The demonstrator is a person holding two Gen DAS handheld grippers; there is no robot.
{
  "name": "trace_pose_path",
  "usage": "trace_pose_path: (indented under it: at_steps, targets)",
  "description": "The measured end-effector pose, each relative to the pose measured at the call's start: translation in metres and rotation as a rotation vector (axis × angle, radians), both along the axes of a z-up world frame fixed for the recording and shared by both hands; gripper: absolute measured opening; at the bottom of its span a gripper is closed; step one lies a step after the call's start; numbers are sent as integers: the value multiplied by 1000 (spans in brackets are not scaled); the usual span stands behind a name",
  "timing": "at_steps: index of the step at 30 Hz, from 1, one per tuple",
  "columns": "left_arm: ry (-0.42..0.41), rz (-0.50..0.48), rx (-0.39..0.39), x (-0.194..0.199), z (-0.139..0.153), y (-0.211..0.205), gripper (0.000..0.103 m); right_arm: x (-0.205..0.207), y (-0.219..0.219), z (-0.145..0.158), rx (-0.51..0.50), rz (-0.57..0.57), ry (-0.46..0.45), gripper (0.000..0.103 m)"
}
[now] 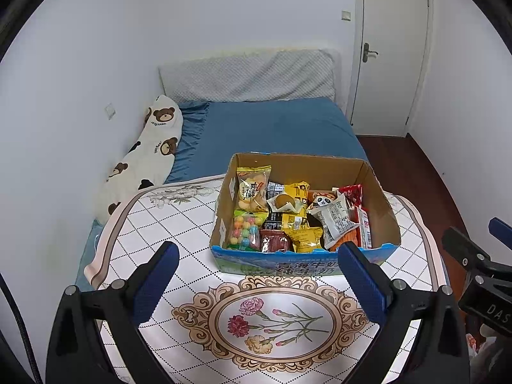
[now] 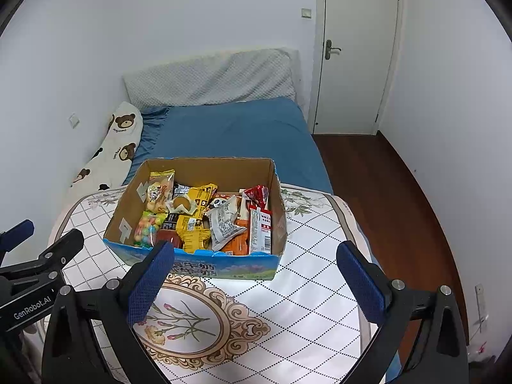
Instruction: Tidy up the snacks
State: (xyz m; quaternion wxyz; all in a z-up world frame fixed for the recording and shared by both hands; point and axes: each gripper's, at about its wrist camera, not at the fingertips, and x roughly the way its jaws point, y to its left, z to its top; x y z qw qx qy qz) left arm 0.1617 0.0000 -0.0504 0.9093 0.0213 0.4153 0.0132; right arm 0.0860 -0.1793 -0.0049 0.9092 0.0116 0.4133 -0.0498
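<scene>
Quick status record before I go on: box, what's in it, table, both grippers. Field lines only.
box: open cardboard box, blue printed front, on the table
contents: mixed snack packets; colourful candy bag at front left, yellow packets in the middle, red-and-white packet at right
table: floral quilted cover
left gripper: open, empty, near side of box
right gripper: open, empty, near side of box
snacks outside box: none seen

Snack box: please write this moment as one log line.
left gripper open | right gripper open | snack box full, on table, untouched

Home bedroom: bed [image 1: 272,128], pillow [image 1: 147,153], door [image 1: 390,51].
</scene>
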Motion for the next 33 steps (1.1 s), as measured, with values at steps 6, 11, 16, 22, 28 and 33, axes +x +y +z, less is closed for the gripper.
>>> trace_pose_path:
  at_steps: [6, 11, 16, 22, 28, 33]
  targets:
    - [-4, -5, 1, -2, -1, -2, 102, 0, 0, 0, 3, 0, -1, 103]
    - [-3, -9, 2, -2, -1, -3, 102, 0, 0, 1, -1, 1, -3, 103]
    - [-3, -9, 2, -3, -1, -3, 102, 0, -1, 1, -1, 3, -2, 103]
    - [-4, -11, 5, -3, -1, -3, 102, 0, 0, 2, -3, 4, -3, 103]
    - [-3, -13, 3, -4, -1, -2, 102, 0, 0, 2, -4, 6, -3, 103]
    - [-11, -17, 3, -5, 0, -2, 102, -1, 0, 3, -6, 5, -5, 103]
